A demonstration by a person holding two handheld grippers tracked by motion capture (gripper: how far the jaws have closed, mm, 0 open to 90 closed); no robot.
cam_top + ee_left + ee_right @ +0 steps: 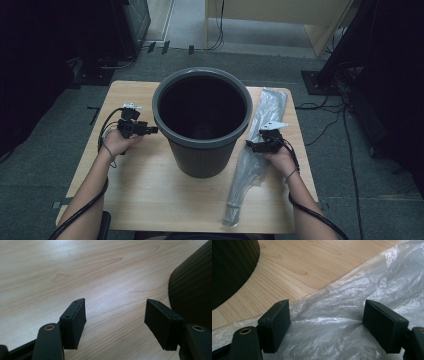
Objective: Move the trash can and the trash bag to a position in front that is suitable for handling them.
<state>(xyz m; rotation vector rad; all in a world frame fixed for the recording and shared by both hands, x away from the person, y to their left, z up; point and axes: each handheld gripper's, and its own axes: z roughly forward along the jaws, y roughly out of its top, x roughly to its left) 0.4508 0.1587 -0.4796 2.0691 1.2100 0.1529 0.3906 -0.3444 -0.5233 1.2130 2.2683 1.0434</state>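
A dark grey plastic bin (200, 160) stands upright in the middle of the wooden table (145, 190). A long, folded clear plastic bag (241, 182) lies flat on the table to the right of the bin. My left gripper (152, 130) hovers just left of the bin's wall (192, 285); it (115, 320) is open, with only bare wood between its jaws. My right gripper (250, 146) sits low over the bag near the bin (232, 267). It (327, 322) is open, and the crinkled bag (352, 295) lies under and between its jaws without being pinched.
The table is small, and its edges lie close to both hands. Around it is grey carpet, with dark equipment stands and cables at the left (107, 62) and right (330, 107). A light wooden desk (280, 15) stands at the back.
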